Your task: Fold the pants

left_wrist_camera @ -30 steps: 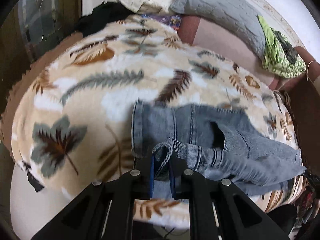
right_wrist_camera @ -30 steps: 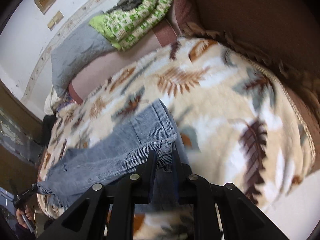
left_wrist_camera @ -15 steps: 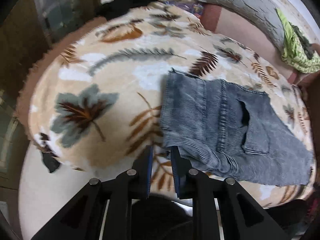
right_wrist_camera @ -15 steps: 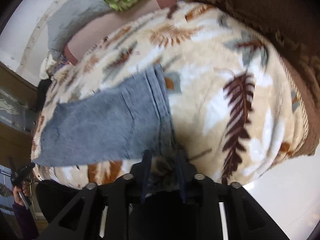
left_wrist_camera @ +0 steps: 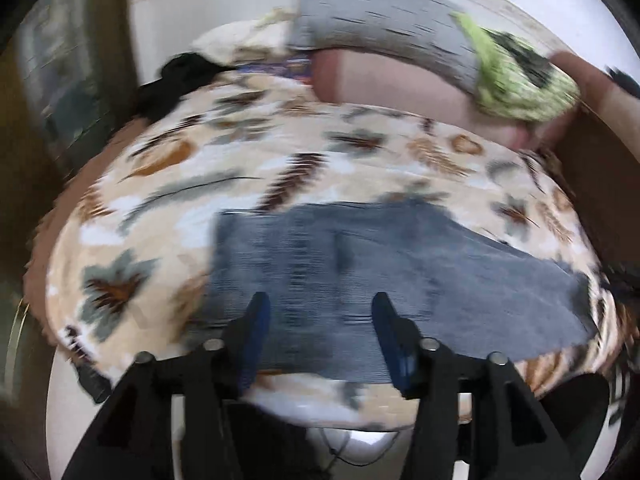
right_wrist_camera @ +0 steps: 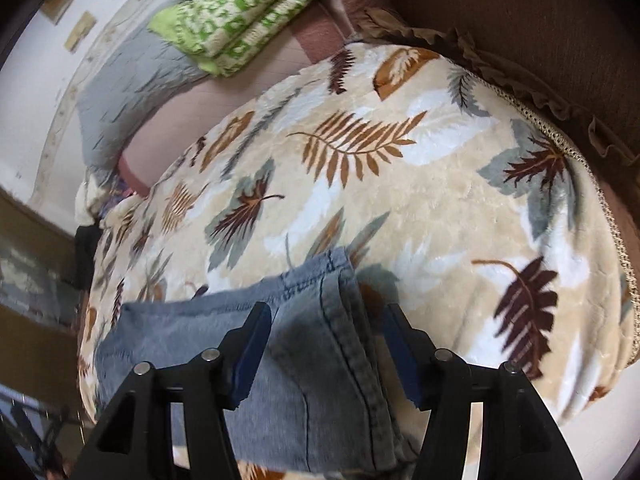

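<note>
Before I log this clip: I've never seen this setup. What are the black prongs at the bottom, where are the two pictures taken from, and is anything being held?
No robot here: a person holds a two-finger claw in each hand, each with a fisheye camera looking along its fingers. One picture looks past the left claw, the other past the right claw. Both claws are open and hold nothing. Beneath them lie folded blue denim pants, flat on a leaf-print blanket covering a bed. Behind are a grey pillow and a green patterned cloth. The left picture is blurred.

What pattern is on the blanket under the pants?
Brown, rust and grey leaves on cream blanket, clearest in the right wrist view.
</note>
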Available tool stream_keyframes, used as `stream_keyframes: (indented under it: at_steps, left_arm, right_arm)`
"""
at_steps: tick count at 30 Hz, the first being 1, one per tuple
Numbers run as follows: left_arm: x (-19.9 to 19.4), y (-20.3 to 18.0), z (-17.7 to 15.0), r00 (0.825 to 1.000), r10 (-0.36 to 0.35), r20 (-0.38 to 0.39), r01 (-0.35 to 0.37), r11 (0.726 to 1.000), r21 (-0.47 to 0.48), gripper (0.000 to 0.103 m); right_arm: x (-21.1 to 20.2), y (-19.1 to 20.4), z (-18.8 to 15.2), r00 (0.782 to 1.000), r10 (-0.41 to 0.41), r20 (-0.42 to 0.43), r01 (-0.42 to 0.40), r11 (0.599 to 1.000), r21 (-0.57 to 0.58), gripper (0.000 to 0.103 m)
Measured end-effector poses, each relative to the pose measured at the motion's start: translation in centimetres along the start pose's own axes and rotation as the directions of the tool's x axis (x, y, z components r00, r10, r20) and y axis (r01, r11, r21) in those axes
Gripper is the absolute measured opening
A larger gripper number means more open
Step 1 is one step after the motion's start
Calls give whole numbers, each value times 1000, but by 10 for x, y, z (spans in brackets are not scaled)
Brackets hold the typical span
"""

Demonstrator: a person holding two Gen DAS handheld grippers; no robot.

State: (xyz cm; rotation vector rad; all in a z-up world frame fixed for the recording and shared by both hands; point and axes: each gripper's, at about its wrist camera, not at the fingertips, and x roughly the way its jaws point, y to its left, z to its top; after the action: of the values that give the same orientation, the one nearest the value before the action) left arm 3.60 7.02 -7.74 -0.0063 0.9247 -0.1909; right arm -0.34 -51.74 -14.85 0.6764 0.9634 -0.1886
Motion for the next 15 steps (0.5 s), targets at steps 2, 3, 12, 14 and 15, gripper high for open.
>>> stream_keyframes:
  at_steps: [2, 3, 12, 14, 15]
  left_arm:
    - [10, -27, -1, 998, -53, -22, 54, 997, 46, 55]
    - [16, -41, -3, 997, -75, -36, 78, 995, 65, 57]
    - [87, -109, -10, 990, -16, -142, 36, 989, 143, 72]
    - [99, -110, -13, 984, -3, -179, 27, 990, 135, 71]
    - [105, -110, -14, 981, 6, -193, 20, 991, 132, 72]
  right_arm:
    - [6, -1, 3, 1000, -4, -8, 4, 1000, 3, 62]
    - [9, 0, 4, 1000, -6, -15, 6, 1000, 1, 62]
    - [29, 1, 16, 997, 20, -70, -19, 1000, 12, 62]
    - [36, 6, 17, 997, 18, -81, -18, 1000, -1, 61]
    - [41, 8, 19, 996, 12, -91, -13, 1000, -7, 61]
